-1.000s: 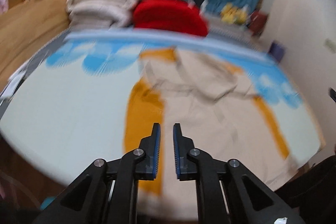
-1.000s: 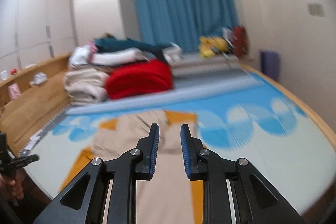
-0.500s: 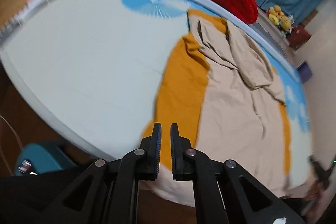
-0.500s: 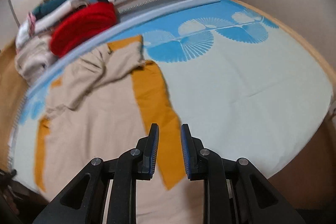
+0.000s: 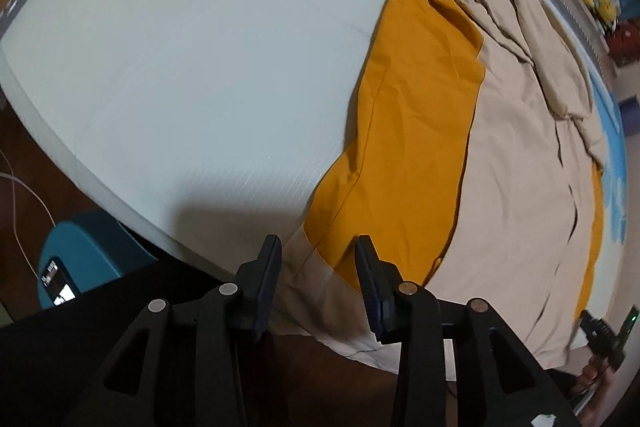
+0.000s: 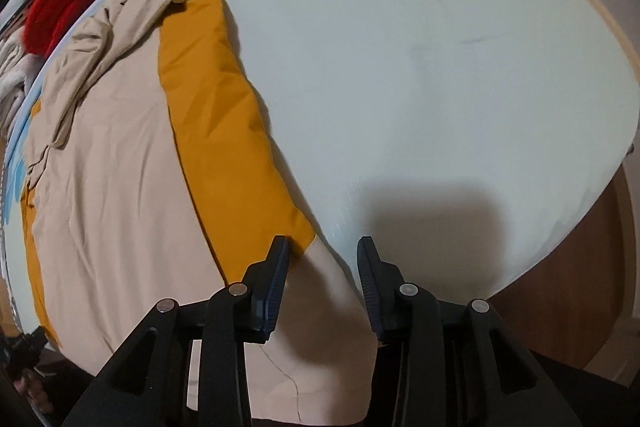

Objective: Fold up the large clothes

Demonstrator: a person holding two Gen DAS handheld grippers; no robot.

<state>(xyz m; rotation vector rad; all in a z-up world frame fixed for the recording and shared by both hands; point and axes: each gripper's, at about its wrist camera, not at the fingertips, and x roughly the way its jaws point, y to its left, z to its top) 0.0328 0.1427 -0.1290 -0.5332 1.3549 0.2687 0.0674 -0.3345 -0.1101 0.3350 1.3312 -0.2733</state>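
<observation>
Left tongs [image 5: 316, 251]: wide open, holding nothing; poised over the near left corner of the garment, at the bed's edge.
Teal stool [image 5: 86, 251]: on the floor beside the bed, left of the left tongs, with a lit phone [image 5: 58, 281] lying on it.
Bed [image 5: 180, 47]: pale green cover with blue fan prints along its far side; it carries the garment.
Garment [image 5: 516, 195]: large, beige with mustard-orange side panels, spread lengthwise on the bed; its far end is rumpled and folded over, its near hem hangs just over the bed's edge.
Orange panel, left side [image 5: 404, 131]: lies flat, its near end close in front of the left tongs.
Red blanket [image 6: 76, 3]: rolled, at the head of the bed beyond the garment.
Right tongs [image 6: 322, 249]: wide open, holding nothing; over the near right corner of the garment, the left pad just beside the end of the right orange panel [image 6: 224, 131], beige cloth showing between the pads.
</observation>
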